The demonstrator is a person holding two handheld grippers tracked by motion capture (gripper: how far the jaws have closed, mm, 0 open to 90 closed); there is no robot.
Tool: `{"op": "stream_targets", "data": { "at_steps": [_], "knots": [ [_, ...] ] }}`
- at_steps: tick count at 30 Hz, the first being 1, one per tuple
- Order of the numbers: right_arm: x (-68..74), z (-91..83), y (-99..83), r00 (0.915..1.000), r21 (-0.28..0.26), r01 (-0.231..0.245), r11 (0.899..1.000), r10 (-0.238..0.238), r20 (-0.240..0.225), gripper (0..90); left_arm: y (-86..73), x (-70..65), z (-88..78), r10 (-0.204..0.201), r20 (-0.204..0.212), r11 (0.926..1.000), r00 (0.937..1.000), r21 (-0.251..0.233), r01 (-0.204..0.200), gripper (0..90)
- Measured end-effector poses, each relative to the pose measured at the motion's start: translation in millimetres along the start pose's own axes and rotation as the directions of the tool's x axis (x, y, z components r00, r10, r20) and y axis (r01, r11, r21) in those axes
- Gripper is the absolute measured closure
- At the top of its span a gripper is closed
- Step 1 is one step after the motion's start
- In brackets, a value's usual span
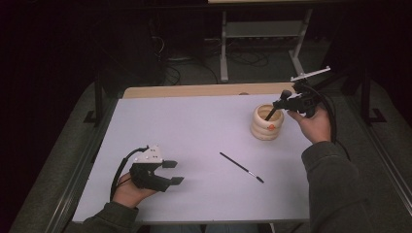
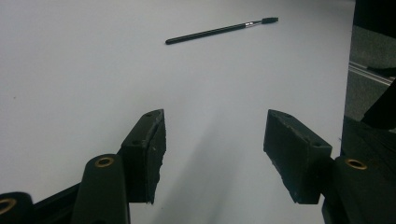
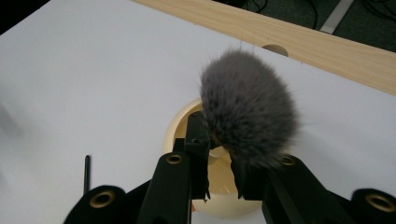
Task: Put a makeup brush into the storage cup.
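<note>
Dark floor, cables and a metal stand fill the background behind the desk (image 1: 194,126), whose white top ends in a strip of bare wood along the far edge. Toward the far right corner stands a cream ribbed pot (image 1: 266,123) with an orange mark on its side, upright and well inside the edges. The right gripper (image 1: 281,102) hangs over that pot from the right, held in the person's right hand (image 1: 315,124); its jaws are nearly closed on the dark handle of a fluffy grey brush (image 3: 250,109). In the right gripper view the brush head stands above the jaw tips, bristles up, while the handle runs down between the pads toward the pot's mouth; in the high view the handle's lower end slants into the opening. Whether it touches the inside of the pot cannot be told. A second, thin black brush (image 1: 241,167) lies flat on the white top, near the middle and somewhat toward the near edge, apart from the pot and from both grippers. The left gripper (image 1: 173,172) rests low near the near left corner, in the person's left hand (image 1: 127,191), jaws spread wide with nothing between them; the left gripper view shows the thin brush lying well beyond its tips.
</note>
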State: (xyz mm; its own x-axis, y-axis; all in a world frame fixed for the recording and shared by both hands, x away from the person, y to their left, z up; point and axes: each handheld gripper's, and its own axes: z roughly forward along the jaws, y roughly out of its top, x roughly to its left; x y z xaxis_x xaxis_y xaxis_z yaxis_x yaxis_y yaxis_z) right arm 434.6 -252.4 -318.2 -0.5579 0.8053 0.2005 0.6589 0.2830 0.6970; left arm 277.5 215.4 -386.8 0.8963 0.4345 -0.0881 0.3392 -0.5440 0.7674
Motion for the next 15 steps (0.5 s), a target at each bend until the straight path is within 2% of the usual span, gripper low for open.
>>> {"op": "stream_targets", "data": {
  "at_steps": [15],
  "knots": [
    [2.7,10.3,-13.7,1.0000,0.019,0.005,1.000,-0.006,0.007,73.3,-0.6,0.6,1.3,0.000,0.002,1.0000,1.0000,0.007,0.000,38.5]
  ]
}}
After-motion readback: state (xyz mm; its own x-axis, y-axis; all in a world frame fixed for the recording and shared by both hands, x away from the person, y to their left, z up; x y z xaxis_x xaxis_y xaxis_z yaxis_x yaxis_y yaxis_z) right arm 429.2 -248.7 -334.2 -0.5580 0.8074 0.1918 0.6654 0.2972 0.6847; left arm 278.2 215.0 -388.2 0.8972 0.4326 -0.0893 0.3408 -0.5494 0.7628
